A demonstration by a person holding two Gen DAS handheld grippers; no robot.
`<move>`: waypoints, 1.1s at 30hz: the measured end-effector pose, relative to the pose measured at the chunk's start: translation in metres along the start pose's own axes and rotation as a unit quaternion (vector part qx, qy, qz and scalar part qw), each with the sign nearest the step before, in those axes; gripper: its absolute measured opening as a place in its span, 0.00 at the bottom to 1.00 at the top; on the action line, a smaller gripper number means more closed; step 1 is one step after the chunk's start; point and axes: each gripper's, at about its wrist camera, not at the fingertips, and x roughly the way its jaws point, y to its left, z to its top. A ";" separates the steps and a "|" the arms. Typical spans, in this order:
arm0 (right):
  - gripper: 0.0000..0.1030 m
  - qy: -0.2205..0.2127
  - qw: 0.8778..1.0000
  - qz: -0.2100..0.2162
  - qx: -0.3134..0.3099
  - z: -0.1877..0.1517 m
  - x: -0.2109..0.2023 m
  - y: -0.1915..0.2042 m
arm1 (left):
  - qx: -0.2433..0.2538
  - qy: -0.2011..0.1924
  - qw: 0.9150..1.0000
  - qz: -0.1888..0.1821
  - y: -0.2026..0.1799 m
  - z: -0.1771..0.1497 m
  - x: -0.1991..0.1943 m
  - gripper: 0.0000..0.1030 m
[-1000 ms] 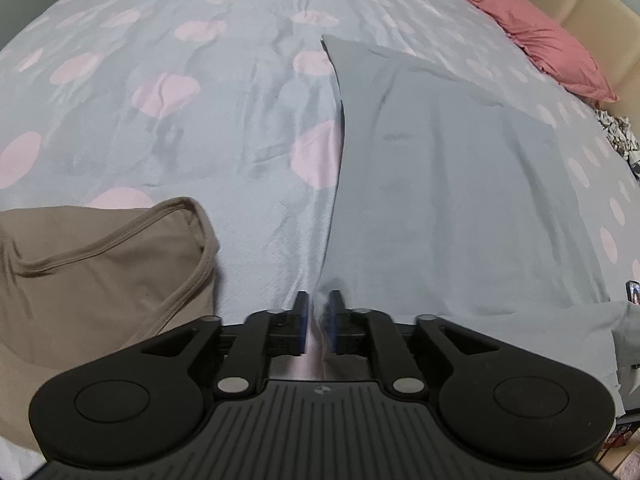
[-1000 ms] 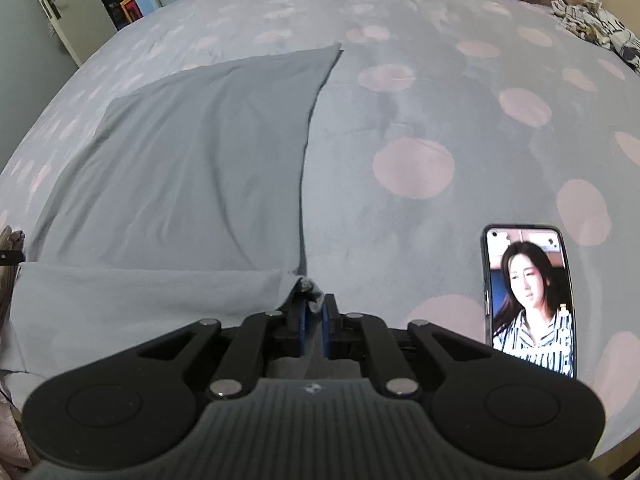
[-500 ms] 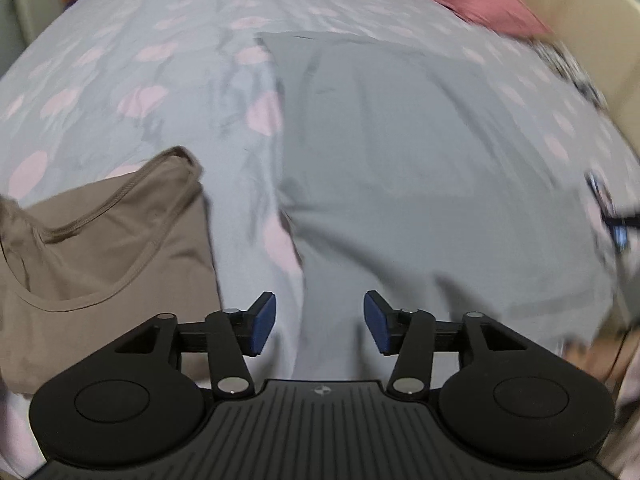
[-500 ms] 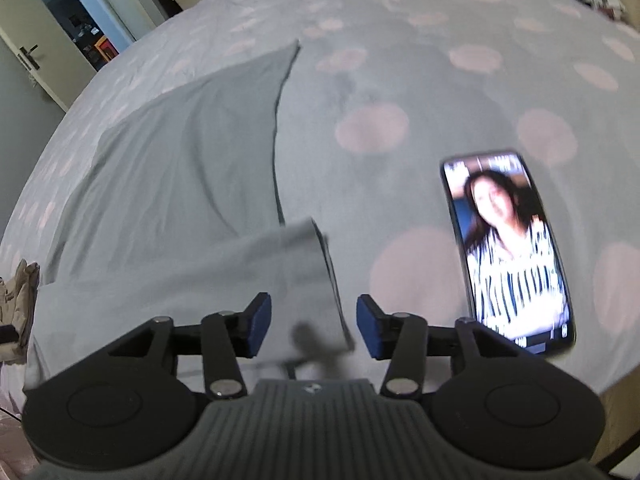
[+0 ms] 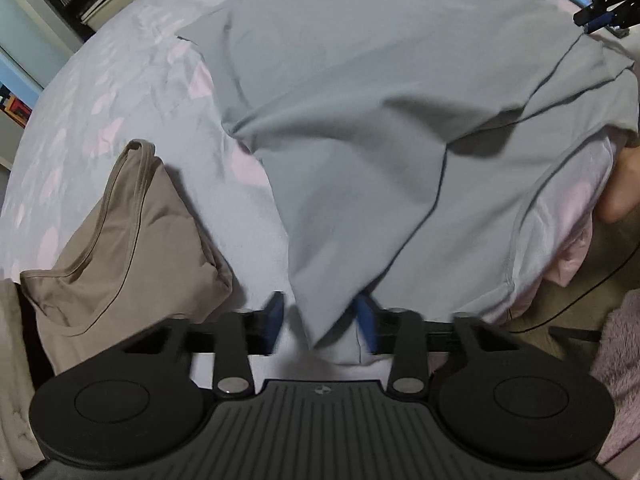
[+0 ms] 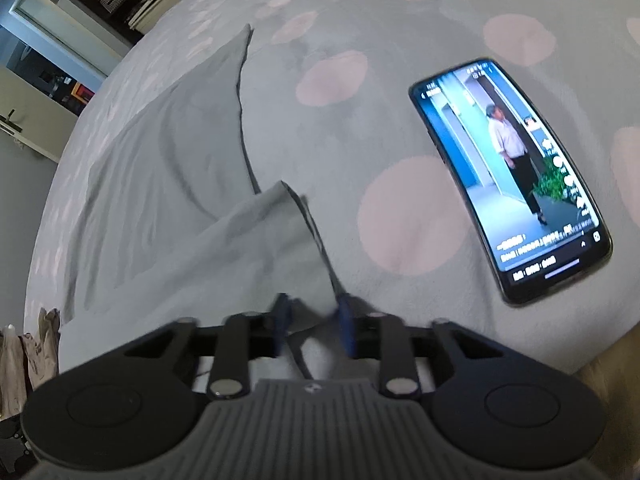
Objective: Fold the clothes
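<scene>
Left tongs (image 5: 320, 326) pads blurred, right tongs (image 6: 314, 326) pads blurred, brown garment (image 5: 120, 240) cut off

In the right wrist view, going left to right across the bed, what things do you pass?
Brown clothes at the left edge → grey garment → right gripper, open around the garment's near edge → phone with its screen lit, lying on the dotted bedsheet.
</scene>
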 end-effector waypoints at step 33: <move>0.04 0.009 0.990 -0.078 -0.121 -0.015 -0.041 0.016 | -0.132 0.027 0.988 0.079 0.063 -0.019 -0.012 0.00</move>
